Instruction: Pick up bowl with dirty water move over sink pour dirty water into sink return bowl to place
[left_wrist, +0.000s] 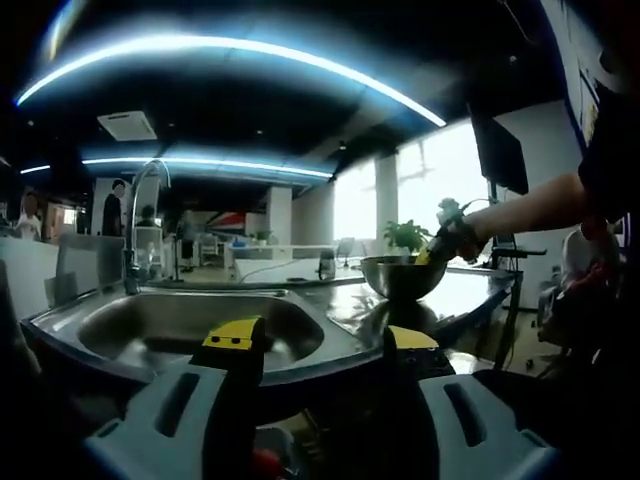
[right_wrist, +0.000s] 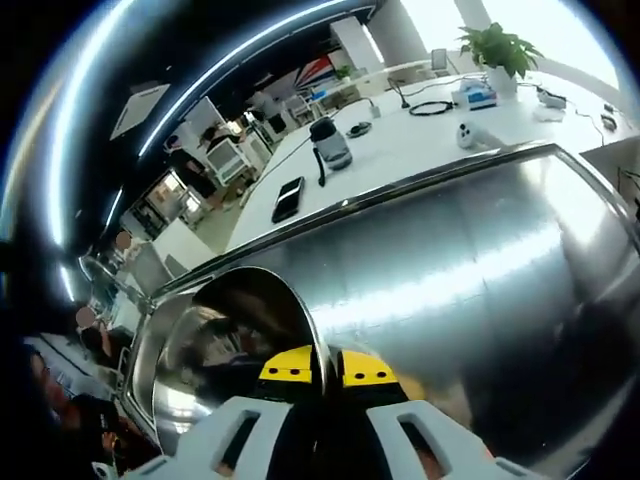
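Observation:
A steel bowl (left_wrist: 403, 276) is at the steel counter (left_wrist: 340, 305), to the right of the sink (left_wrist: 190, 325). The right gripper (left_wrist: 441, 250), held by a person's outstretched arm, grips the bowl's far right rim. In the right gripper view the bowl (right_wrist: 225, 335) opens to the left, and my right gripper (right_wrist: 326, 368) is shut with the thin rim pinched between its yellow pads (right_wrist: 288, 366). Whether the bowl rests on the counter (right_wrist: 470, 270) or hangs just above it I cannot tell. My left gripper (left_wrist: 322, 340) stands open in front of the sink, holding nothing.
A tall curved faucet (left_wrist: 135, 225) rises behind the sink's left side. Beyond the counter, a white table (right_wrist: 400, 140) carries a phone (right_wrist: 287, 199), a dark kettle (right_wrist: 331, 143), cables and a potted plant (right_wrist: 497, 50). People stand in the background on the left.

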